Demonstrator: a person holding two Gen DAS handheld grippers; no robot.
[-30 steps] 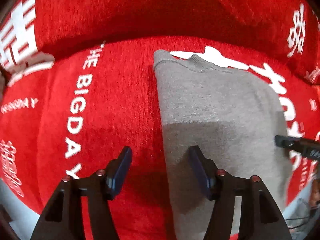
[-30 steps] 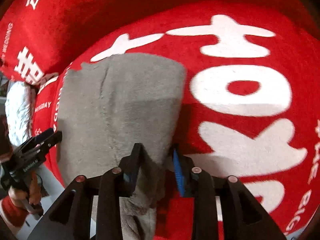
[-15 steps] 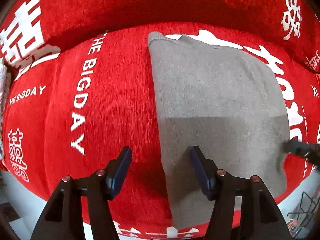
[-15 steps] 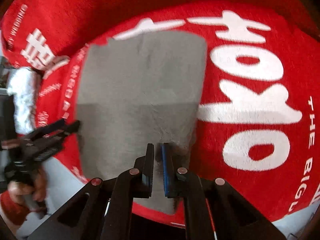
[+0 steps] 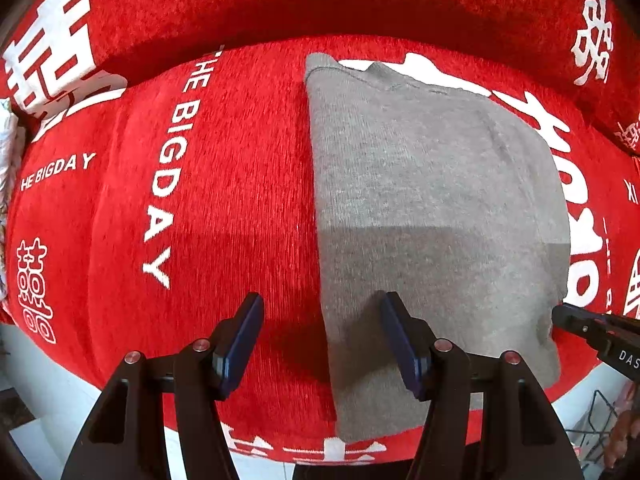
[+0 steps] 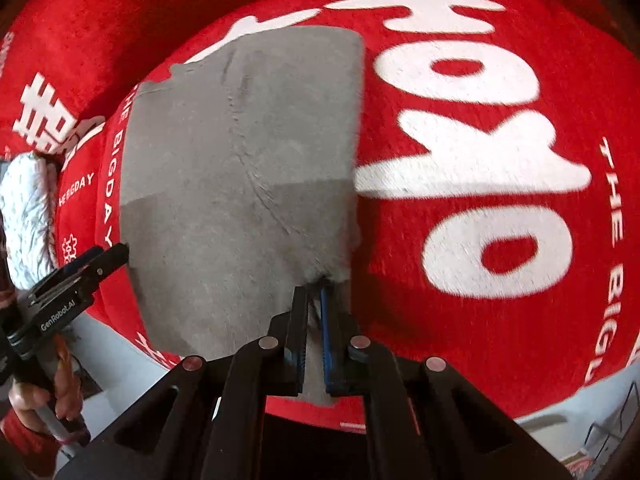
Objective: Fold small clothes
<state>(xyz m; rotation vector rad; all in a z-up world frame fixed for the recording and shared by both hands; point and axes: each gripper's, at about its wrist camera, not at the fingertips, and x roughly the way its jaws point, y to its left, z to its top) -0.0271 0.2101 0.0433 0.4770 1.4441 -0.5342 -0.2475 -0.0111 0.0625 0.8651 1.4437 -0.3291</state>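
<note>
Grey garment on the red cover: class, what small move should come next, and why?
Probably close the left gripper on the near left edge of the grey garment. Its jaws stand open astride that edge, while the right gripper is already shut on the right edge, so both sides could then lift together.

red plush sofa seat [image 5: 248, 184] printed with white lettering and chinese characters; flat on it, one folded grey knit garment [image 5: 432, 184], near edge overhanging the seat front.
</note>
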